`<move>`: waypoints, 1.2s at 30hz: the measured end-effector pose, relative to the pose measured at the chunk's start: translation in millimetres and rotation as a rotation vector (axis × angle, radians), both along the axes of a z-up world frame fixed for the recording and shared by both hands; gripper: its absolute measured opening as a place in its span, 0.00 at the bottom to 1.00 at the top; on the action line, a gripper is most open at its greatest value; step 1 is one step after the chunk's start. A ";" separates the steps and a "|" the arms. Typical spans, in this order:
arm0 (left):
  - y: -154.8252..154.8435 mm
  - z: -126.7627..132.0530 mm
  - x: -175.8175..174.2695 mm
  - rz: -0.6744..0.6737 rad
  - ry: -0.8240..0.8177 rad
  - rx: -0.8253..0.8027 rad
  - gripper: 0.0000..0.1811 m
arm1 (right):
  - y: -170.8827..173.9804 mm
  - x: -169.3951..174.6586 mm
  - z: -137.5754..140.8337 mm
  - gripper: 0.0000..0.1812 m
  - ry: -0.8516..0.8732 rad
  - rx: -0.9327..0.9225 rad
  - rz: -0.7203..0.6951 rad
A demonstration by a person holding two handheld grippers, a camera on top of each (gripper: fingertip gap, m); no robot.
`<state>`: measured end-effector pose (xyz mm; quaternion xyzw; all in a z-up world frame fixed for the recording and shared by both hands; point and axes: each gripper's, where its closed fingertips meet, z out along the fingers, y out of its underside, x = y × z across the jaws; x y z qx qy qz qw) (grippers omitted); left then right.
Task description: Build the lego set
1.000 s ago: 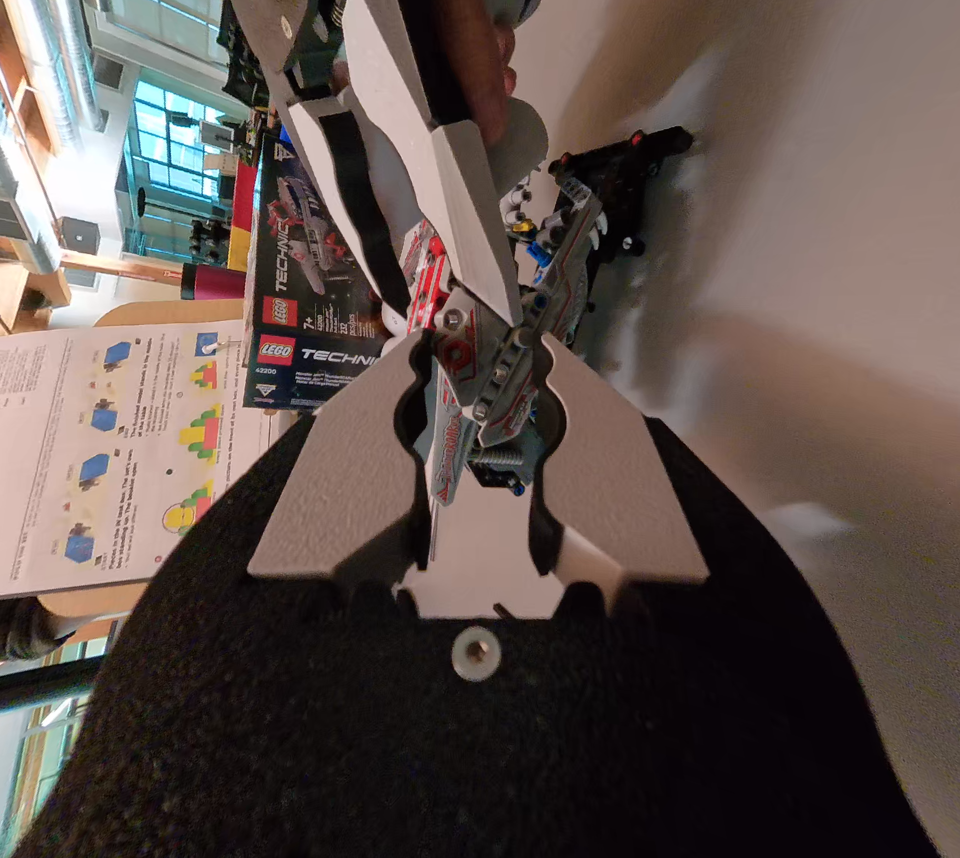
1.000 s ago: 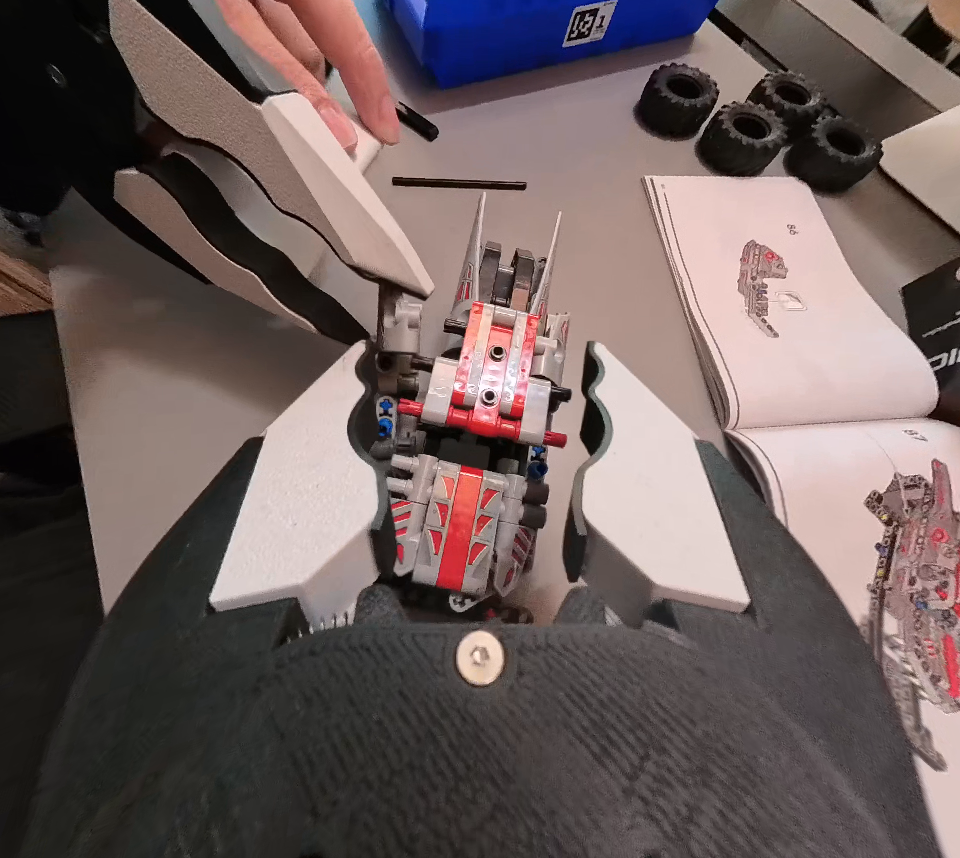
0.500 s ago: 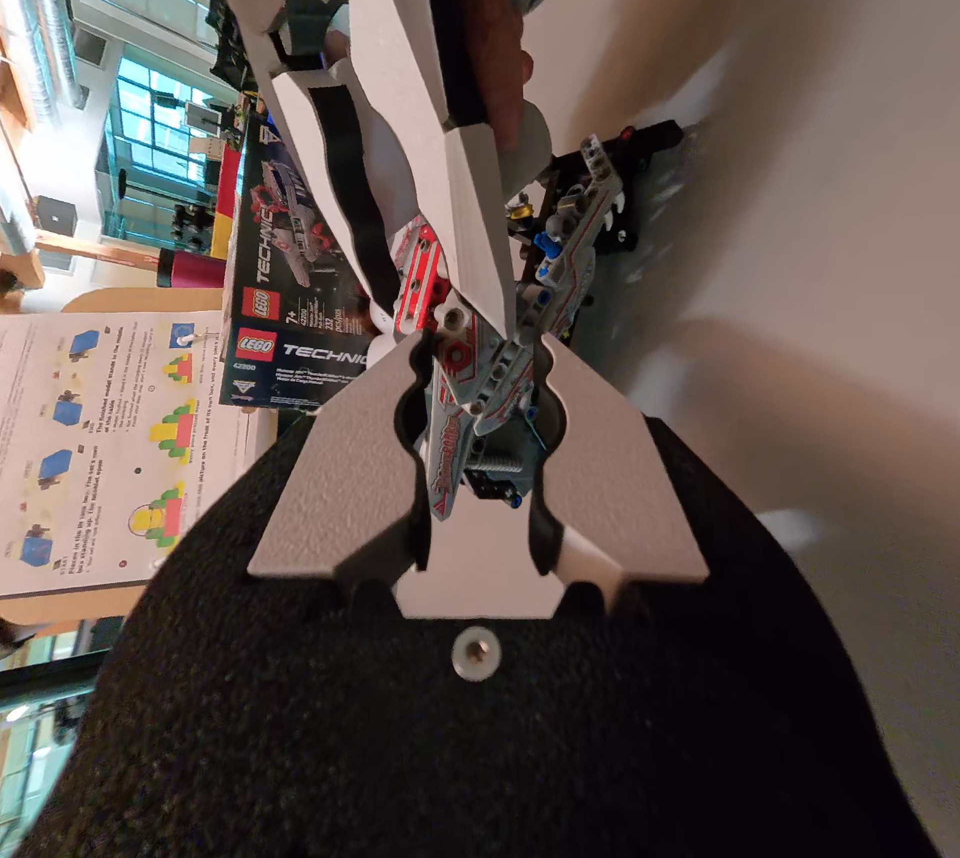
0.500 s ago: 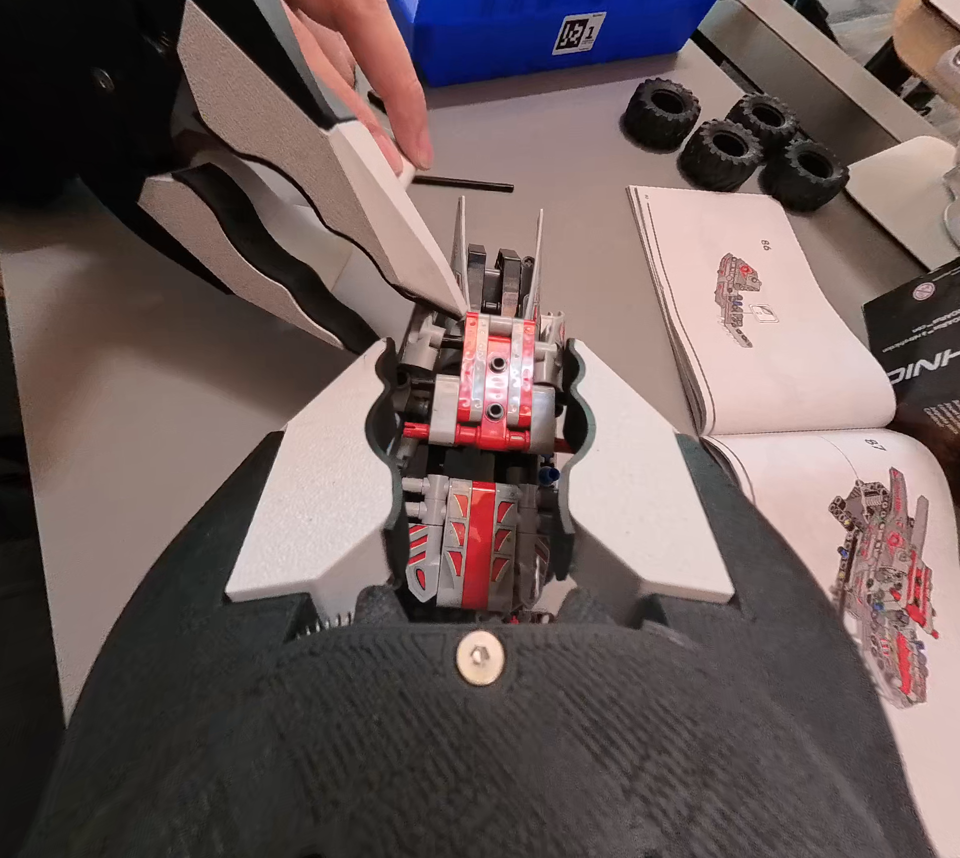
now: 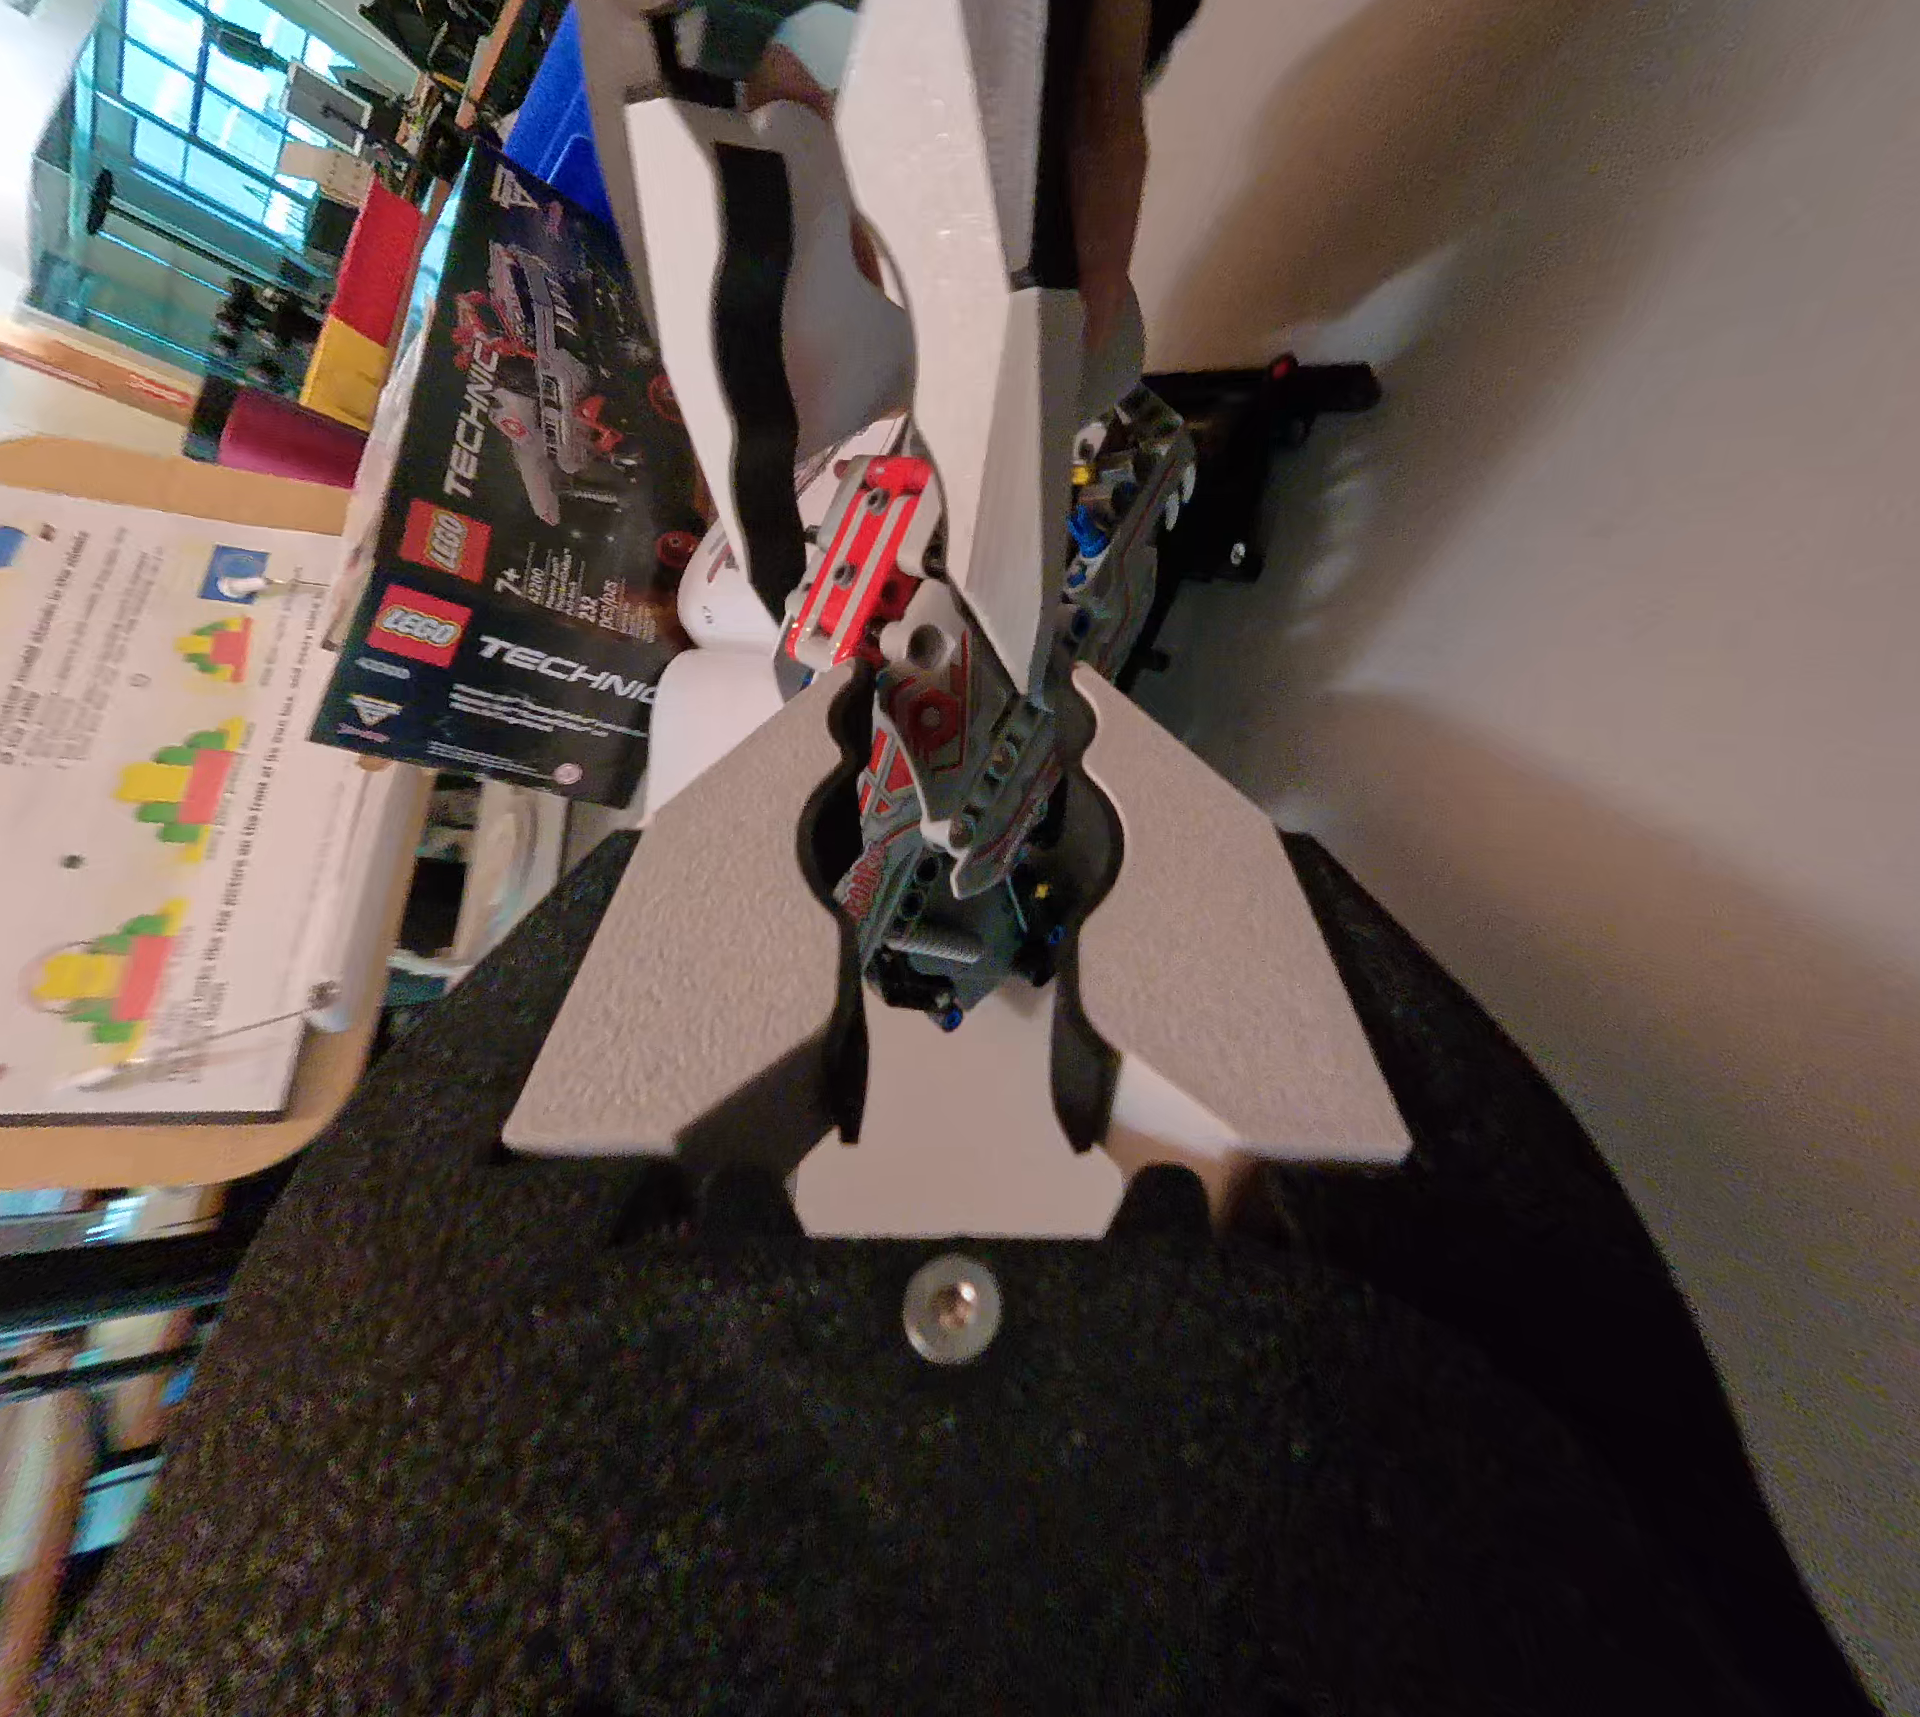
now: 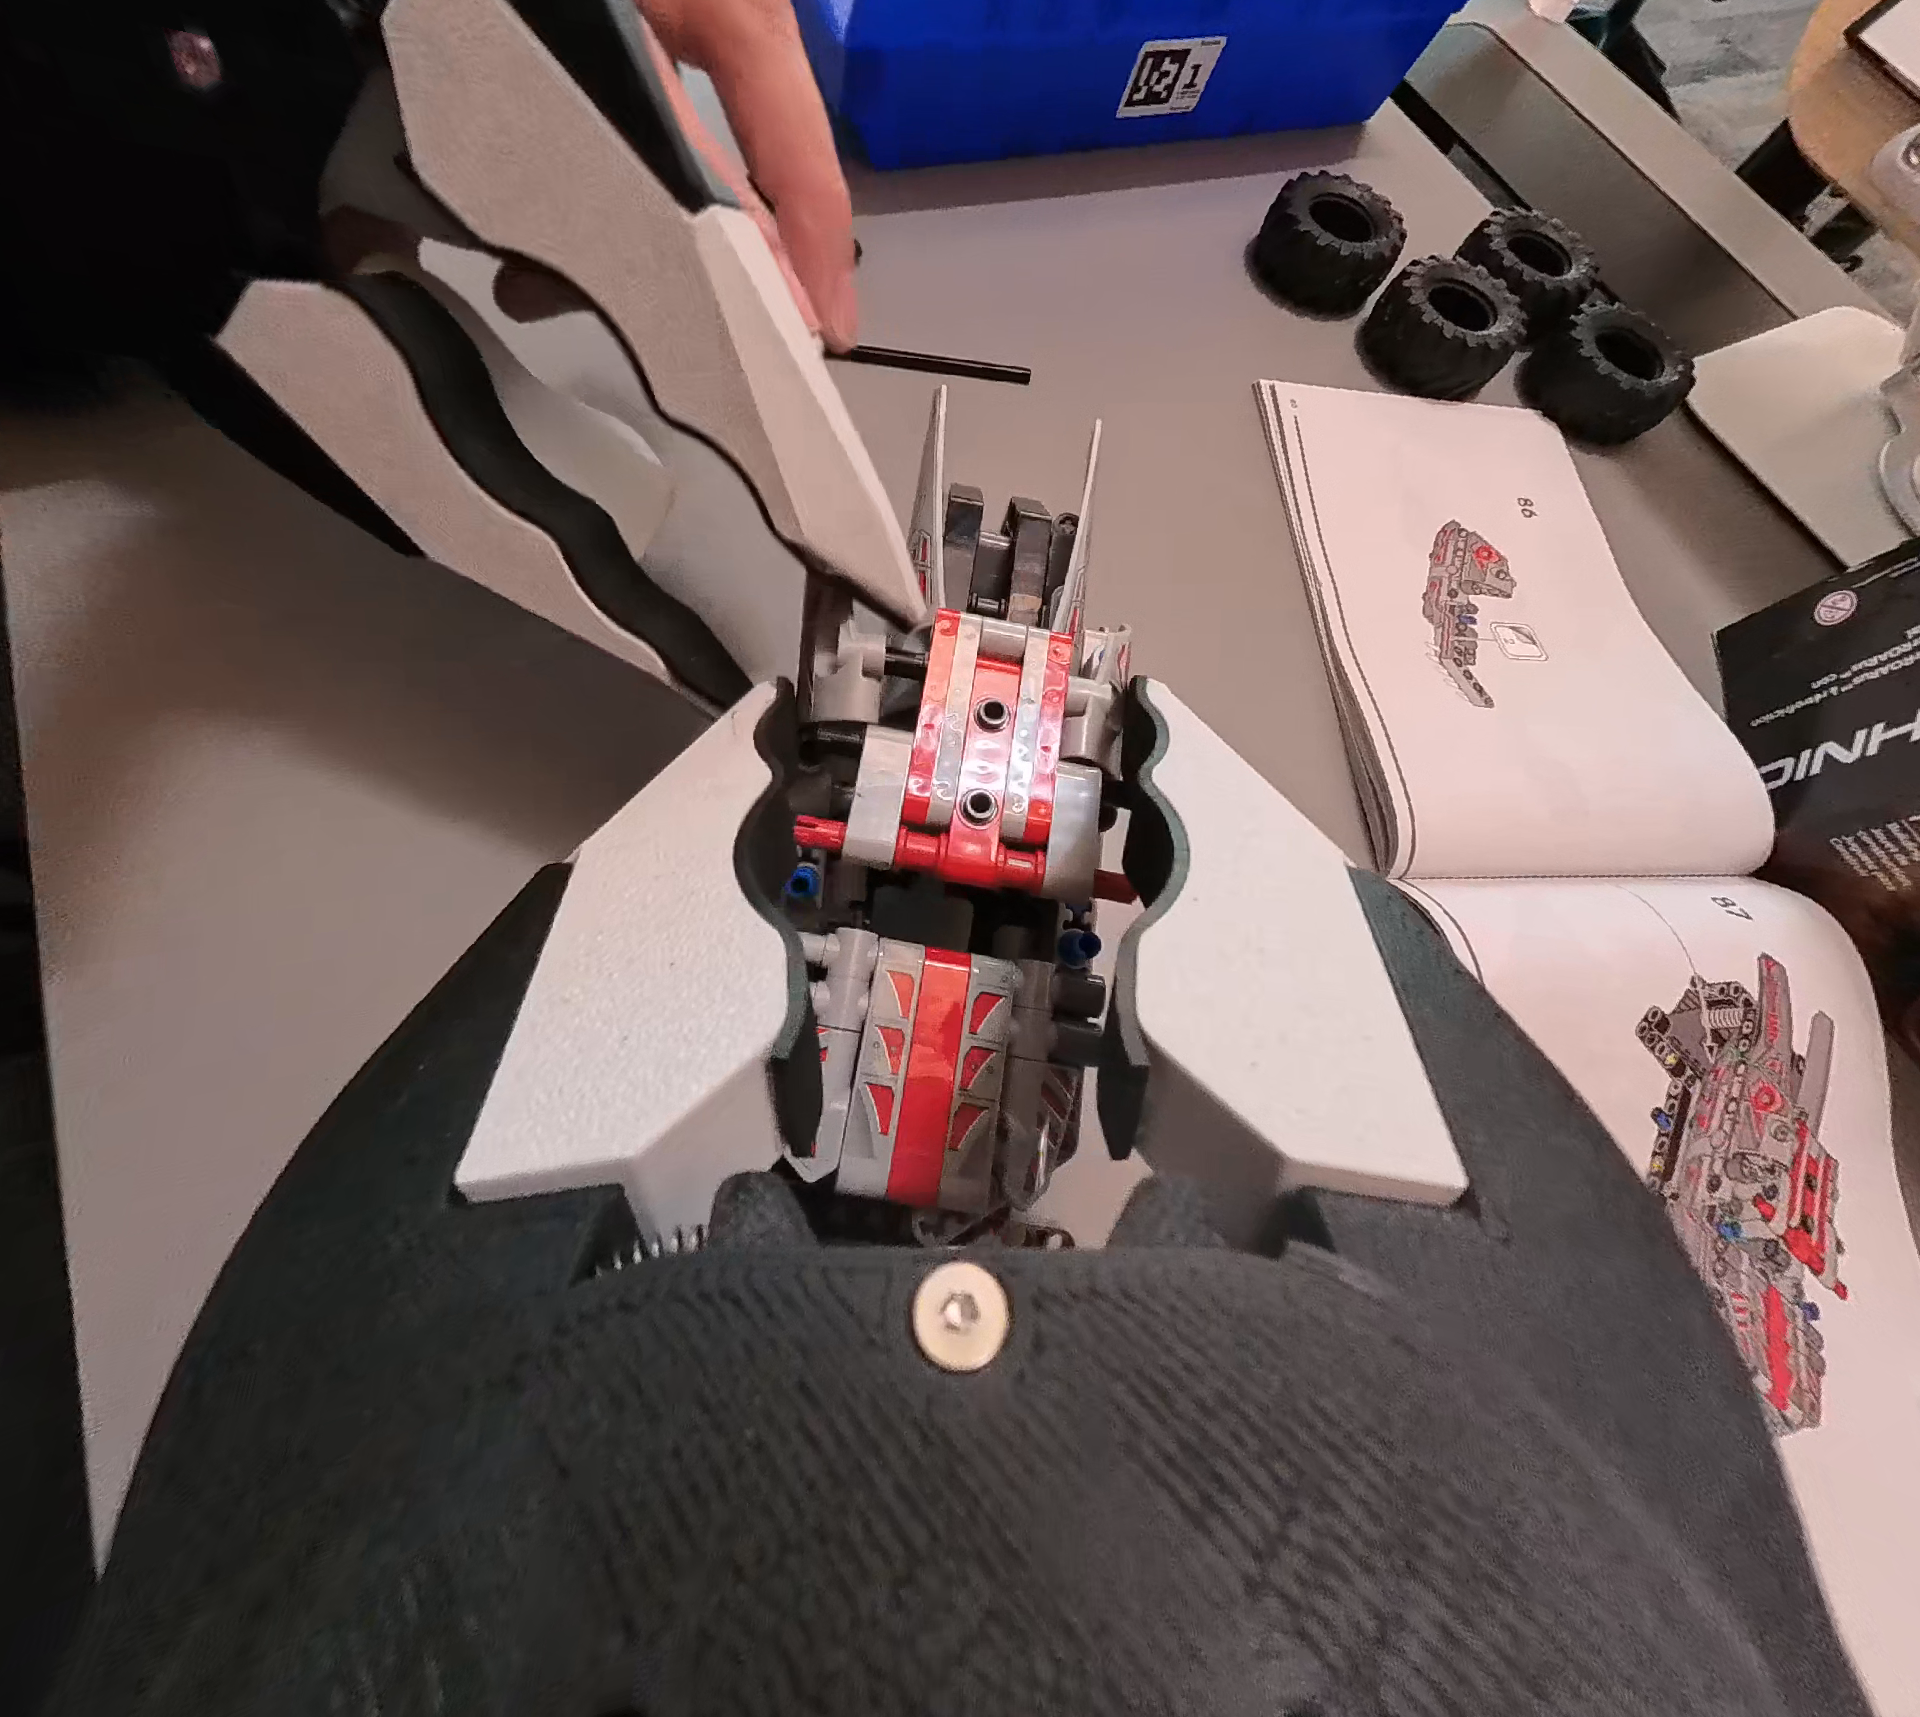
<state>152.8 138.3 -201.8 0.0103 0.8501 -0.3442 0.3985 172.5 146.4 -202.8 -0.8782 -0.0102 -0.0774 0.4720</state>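
left hand-held gripper (image 5: 961, 711): clamped on the model's side | lego model (image 6: 961, 794): grey-and-red, held above desk (image 6: 312, 732) between both | right hand-held gripper (image 6: 956, 732): clenched around model body | open instruction booklet (image 6: 1475, 628), four black tyres (image 6: 1455, 296) to right

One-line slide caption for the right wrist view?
Right gripper clamps the red-and-grey Lego truck body while the left gripper touches its far-left corner, beside four loose tyres and the open manual.
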 end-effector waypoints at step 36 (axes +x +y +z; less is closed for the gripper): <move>12.3 20.0 -4.1 -0.180 0.783 -0.493 0.00 | -5.5 18.2 19.5 0.42 0.054 -0.074 0.130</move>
